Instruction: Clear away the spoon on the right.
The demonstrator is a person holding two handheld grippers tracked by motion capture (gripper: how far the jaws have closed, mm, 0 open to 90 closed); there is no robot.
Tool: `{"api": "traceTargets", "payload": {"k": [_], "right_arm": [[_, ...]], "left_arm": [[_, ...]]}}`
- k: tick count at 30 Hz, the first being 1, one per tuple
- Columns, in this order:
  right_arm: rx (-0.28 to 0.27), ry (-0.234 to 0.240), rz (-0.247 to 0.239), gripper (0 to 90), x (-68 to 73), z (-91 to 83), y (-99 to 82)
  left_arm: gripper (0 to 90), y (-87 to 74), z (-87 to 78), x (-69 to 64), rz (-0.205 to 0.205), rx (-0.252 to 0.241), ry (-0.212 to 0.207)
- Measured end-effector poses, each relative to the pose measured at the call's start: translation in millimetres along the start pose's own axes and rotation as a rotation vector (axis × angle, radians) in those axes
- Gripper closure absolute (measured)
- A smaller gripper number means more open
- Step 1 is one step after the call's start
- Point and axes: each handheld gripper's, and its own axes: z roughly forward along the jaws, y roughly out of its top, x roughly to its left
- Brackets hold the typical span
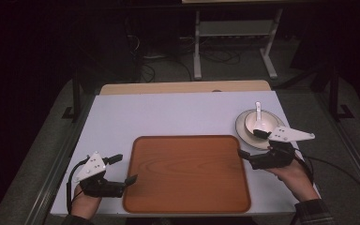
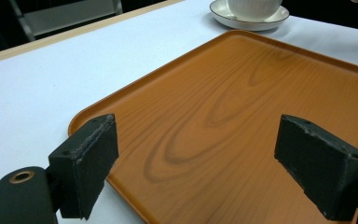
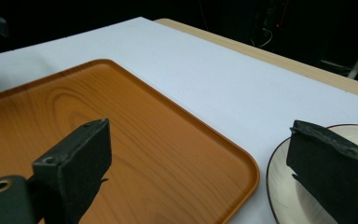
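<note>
Tray (image 1: 187,173): orange-brown, wood-grain finish, rounded corners, raised rim. It lies flat at the middle of the near half of the table (image 1: 168,115), nothing on it. Also seen in the left gripper view (image 2: 242,107) and the right gripper view (image 3: 121,135).

Plate (image 1: 242,133): white with a thin dark rim, on the table just beyond the tray's far right corner, apart from it. It appears at the top of the left gripper view (image 2: 223,16) and at the lower right of the right gripper view (image 3: 284,186).

Bowl (image 1: 260,123): white, sitting on the plate. A white spoon (image 1: 258,112) stands in it, handle pointing away from the person.

Left gripper (image 1: 124,168): held by the left hand (image 1: 85,204) at the tray's near left side, jaws spread wide, nothing between them; in its own view they straddle the tray's left portion.

Right gripper (image 1: 253,144): held by the right hand (image 1: 294,176) at the tray's right edge, jaws spread wide and empty, one over the tray corner, the other over the plate's near rim.

Table: white top, pale wooden strip along the far edge.
</note>
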Motion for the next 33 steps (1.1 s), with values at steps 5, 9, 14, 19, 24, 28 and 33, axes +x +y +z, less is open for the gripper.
{"api": "traceTargets", "payload": {"k": [5, 9, 14, 19, 24, 28, 33], "right_arm": [[0.003, -0.005, 0.006, 5.6, -5.2, 3.2, 3.8], [0.003, -0.004, 0.012, 7.6, -8.3, 4.4, 6.2], [0.01, -0.007, 0.012, 7.6, -15.3, 8.8, 11.2], [0.018, -0.013, 0.019, 7.8, -21.0, 11.6, 14.3], [0.028, -0.021, 0.019, 10.0, -25.7, 14.4, 17.1], [0.037, -0.033, 0.018, 10.5, -31.9, 18.7, 19.5], [0.044, -0.049, 0.031, 11.0, -41.6, 22.7, 22.3]], "left_arm": [[12.8, 0.3, -0.2, -0.6, 0.005, -0.001, 0.001], [12.8, 0.4, -0.6, -0.6, 0.006, -0.002, 0.003], [12.8, 0.2, -0.8, -0.3, 0.0, -0.003, 0.005], [12.8, 0.1, -0.9, -0.2, -0.004, -0.006, 0.004], [12.8, -0.1, -1.2, -0.4, -0.005, -0.008, 0.001], [12.8, -0.1, -0.8, -1.1, -0.004, -0.008, -0.005], [12.8, -0.2, -0.8, -1.2, -0.004, -0.008, -0.004]]}}
